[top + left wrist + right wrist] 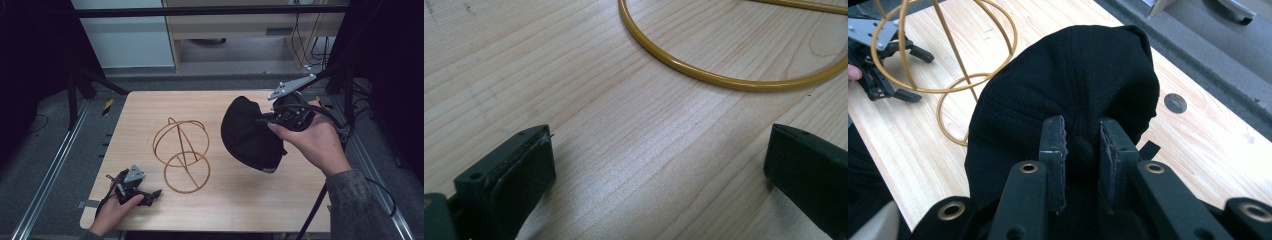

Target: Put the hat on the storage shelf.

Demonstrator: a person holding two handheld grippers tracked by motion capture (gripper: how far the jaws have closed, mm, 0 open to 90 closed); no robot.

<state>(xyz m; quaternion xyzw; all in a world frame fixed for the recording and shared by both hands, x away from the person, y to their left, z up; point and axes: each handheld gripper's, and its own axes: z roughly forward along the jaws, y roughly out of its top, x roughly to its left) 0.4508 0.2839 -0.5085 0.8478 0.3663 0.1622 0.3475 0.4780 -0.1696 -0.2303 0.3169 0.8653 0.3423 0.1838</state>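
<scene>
A black cap [248,134] hangs above the right half of the wooden table [225,200]. My right gripper [270,120] is shut on the cap's top; in the right gripper view the jaws pinch the crown button of the cap [1068,90], with my right gripper [1082,150] closed around it. A yellow wire stand [181,155] of rings stands at the table's middle, left of the cap. My left gripper [150,196] rests low at the front left, open; its base ring [724,80] lies just ahead of the fingers [519,170], nothing between them.
The table has a small round hole [1175,103] near its right edge. Dark metal frame rails [55,160] run along both sides of the table, with cables and a tripod leg beyond the far right corner. A cabinet stands behind the table.
</scene>
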